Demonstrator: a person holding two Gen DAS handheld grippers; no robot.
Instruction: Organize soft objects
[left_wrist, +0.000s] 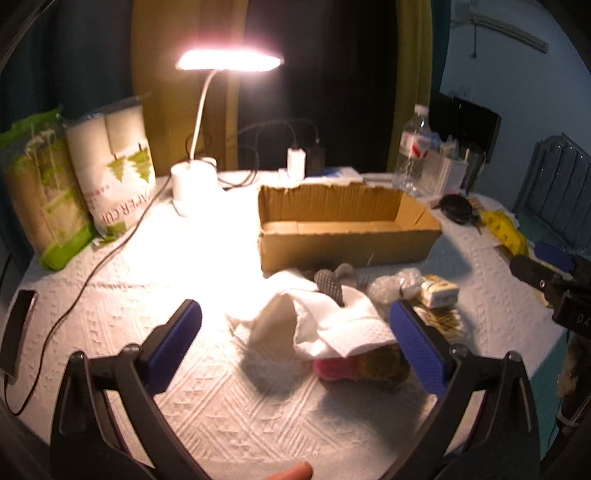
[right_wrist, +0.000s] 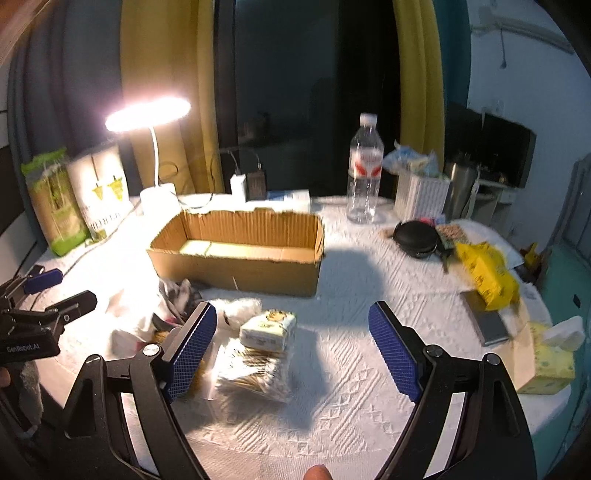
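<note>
Step now, my guess: start of pick-up. Open brown cardboard box (right_wrist: 236, 251) empty.

Left gripper (left_wrist: 295, 339) spread wide, holding nothing, low over crumpled white paper towel (left_wrist: 325, 321) in soft pile before box.

Right gripper (right_wrist: 291, 347) spread wide, holding nothing, near small pale tissue pack (right_wrist: 268, 329).

Next: lower, squeeze towel gently, lift into box.

Left view alone shows pink fuzzy thing (left_wrist: 334, 367) under towel. Right view alone shows yellow crinkly bag (right_wrist: 485, 273).
</note>
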